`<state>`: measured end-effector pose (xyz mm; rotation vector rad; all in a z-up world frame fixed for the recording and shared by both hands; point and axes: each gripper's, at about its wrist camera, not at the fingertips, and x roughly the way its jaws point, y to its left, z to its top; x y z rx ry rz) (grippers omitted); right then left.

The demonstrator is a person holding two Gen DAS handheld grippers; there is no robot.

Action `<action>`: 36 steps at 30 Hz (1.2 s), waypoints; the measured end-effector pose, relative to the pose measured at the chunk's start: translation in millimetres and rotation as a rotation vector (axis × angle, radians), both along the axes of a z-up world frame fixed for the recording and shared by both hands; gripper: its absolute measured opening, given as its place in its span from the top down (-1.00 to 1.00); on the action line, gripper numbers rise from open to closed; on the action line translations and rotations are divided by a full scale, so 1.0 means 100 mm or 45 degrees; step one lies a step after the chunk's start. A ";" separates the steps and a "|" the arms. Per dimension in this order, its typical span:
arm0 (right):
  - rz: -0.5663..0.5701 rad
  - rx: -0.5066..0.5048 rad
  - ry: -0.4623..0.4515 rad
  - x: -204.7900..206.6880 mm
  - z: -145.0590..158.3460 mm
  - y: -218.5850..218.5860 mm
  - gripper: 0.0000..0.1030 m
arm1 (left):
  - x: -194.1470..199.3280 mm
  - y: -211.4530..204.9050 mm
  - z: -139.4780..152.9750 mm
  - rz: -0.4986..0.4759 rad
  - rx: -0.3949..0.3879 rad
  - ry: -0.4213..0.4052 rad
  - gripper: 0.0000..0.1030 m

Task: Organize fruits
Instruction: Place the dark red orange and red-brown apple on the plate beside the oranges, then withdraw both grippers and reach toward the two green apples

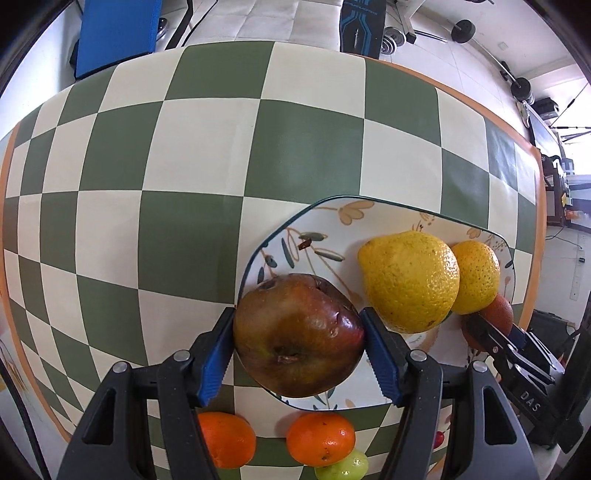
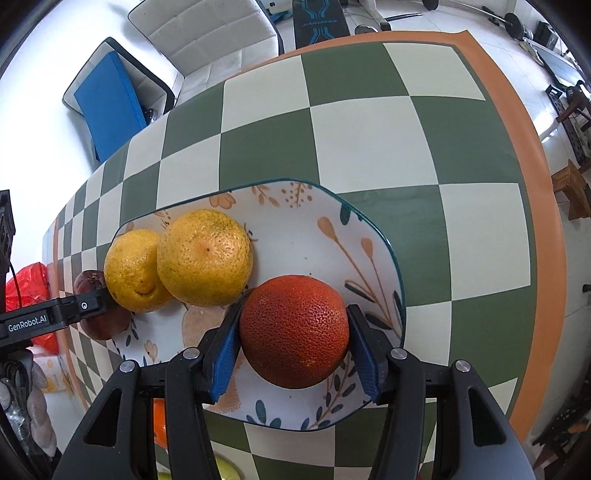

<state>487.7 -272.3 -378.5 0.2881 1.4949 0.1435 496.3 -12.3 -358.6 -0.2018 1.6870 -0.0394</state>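
A floral plate (image 1: 332,218) (image 2: 369,236) lies on the checkered table. My left gripper (image 1: 297,332) is shut on a dark red-brown pear (image 1: 295,336) over the plate's left edge. My right gripper (image 2: 293,332) is shut on a reddish orange (image 2: 293,330), which sits over the plate's near right part. Two yellow citrus fruits (image 1: 410,280) (image 2: 205,256) rest on the plate. In the left wrist view the reddish orange (image 1: 496,314) and the right gripper (image 1: 498,339) show at the right. In the right wrist view the pear (image 2: 90,284) and the left gripper (image 2: 88,306) show at the left.
Two small oranges (image 1: 321,439) and a green grape (image 1: 347,467) lie on the table near the plate's front edge. A chair with a blue cushion (image 2: 107,99) stands beyond the table. Gym weights (image 1: 461,31) lie on the floor. The table's orange border (image 2: 517,147) runs along the right.
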 end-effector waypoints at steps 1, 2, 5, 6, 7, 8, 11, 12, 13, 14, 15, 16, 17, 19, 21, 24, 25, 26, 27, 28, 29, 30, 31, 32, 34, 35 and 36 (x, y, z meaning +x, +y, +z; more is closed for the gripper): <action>0.004 -0.002 0.002 -0.01 0.00 0.01 -0.22 | 0.00 -0.01 0.00 -0.005 0.007 0.001 -0.26; 0.004 0.002 0.003 -0.02 0.01 0.01 -0.35 | 0.01 -0.02 0.00 -0.007 0.011 0.003 -0.26; -0.010 0.006 0.008 -0.03 0.01 0.05 -0.57 | 0.01 -0.01 0.04 0.017 0.002 -0.001 -0.26; -0.014 -0.001 0.008 -0.04 0.02 0.05 -0.59 | 0.02 -0.02 0.06 0.026 -0.006 -0.010 -0.31; -0.018 -0.006 0.011 -0.05 0.04 0.04 -0.64 | 0.02 -0.01 0.09 0.033 -0.006 -0.021 -0.38; -0.023 -0.008 0.015 -0.07 0.05 0.04 -0.69 | 0.01 -0.04 0.12 0.038 0.004 -0.035 -0.53; -0.032 -0.030 0.020 -0.14 0.12 0.02 -0.77 | -0.02 -0.02 0.24 0.047 0.025 -0.072 -0.67; -0.036 -0.051 0.018 -0.17 0.15 0.02 -0.80 | -0.04 -0.02 0.27 0.042 0.039 -0.079 -0.67; -0.038 -0.075 0.015 -0.20 0.18 0.02 -0.86 | -0.07 -0.02 0.30 0.037 0.054 -0.086 -0.67; -0.041 -0.102 0.010 -0.24 0.23 0.01 -0.87 | -0.08 -0.03 0.33 0.030 0.074 -0.101 -0.68; -0.043 -0.129 0.002 -0.27 0.27 0.02 -0.87 | -0.12 -0.04 0.37 0.023 0.090 -0.118 -0.68; -0.042 -0.149 -0.007 -0.32 0.32 0.02 -0.87 | -0.17 -0.05 0.41 0.013 0.107 -0.135 -0.68; -0.040 -0.168 -0.018 -0.36 0.37 0.03 -0.87 | -0.23 -0.05 0.46 0.004 0.114 -0.149 -0.68; -0.034 -0.208 -0.039 -0.45 0.46 0.04 -0.87 | -0.38 -0.07 0.57 -0.005 0.131 -0.189 -0.68; -0.030 -0.234 -0.065 -0.57 0.57 0.07 -0.87 | -0.54 -0.09 0.69 -0.020 0.152 -0.230 -0.68; -0.034 -0.256 -0.099 -0.77 0.73 0.09 -0.87 | -0.81 -0.14 0.84 -0.045 0.175 -0.287 -0.68; -0.033 -0.262 -0.108 -0.83 0.78 0.10 -0.87 | -0.88 -0.15 0.88 -0.049 0.177 -0.307 -0.68; -0.032 -0.266 -0.119 -0.89 0.84 0.11 -0.87 | -1.00 -0.15 0.95 -0.050 0.182 -0.328 -0.68; -0.032 -0.269 -0.132 -0.96 0.90 0.11 -0.87 | -1.07 -0.15 1.01 -0.052 0.177 -0.345 -0.68; -0.030 -0.272 -0.142 -1.01 0.94 0.13 -0.87 | -1.14 -0.15 1.08 -0.054 0.168 -0.366 -0.68; -0.030 -0.272 -0.160 -1.08 1.01 0.14 -0.87 | -1.20 -0.13 1.14 -0.054 0.171 -0.388 -0.68; -0.029 -0.274 -0.175 -1.14 1.08 0.14 -0.87 | -1.27 -0.13 1.20 -0.056 0.176 -0.413 -0.68; -0.028 -0.278 -0.190 -1.20 1.14 0.15 -0.87 | -1.32 -0.14 1.26 -0.059 0.179 -0.439 -0.68; -0.025 -0.284 -0.207 -1.27 1.20 0.16 -0.87 | -1.36 -0.17 1.32 -0.061 0.186 -0.468 -0.68; -0.018 -0.297 -0.243 -1.38 1.33 0.18 -0.87 | -1.46 -0.18 1.45 -0.065 0.199 -0.516 -0.68; -0.017 -0.301 -0.260 -1.42 1.39 0.20 -0.87 | -1.51 -0.19 1.51 -0.068 0.195 -0.533 -0.68; -0.017 -0.305 -0.277 -1.47 1.46 0.21 -0.87 | -1.56 -0.19 1.57 -0.069 0.187 -0.547 -0.68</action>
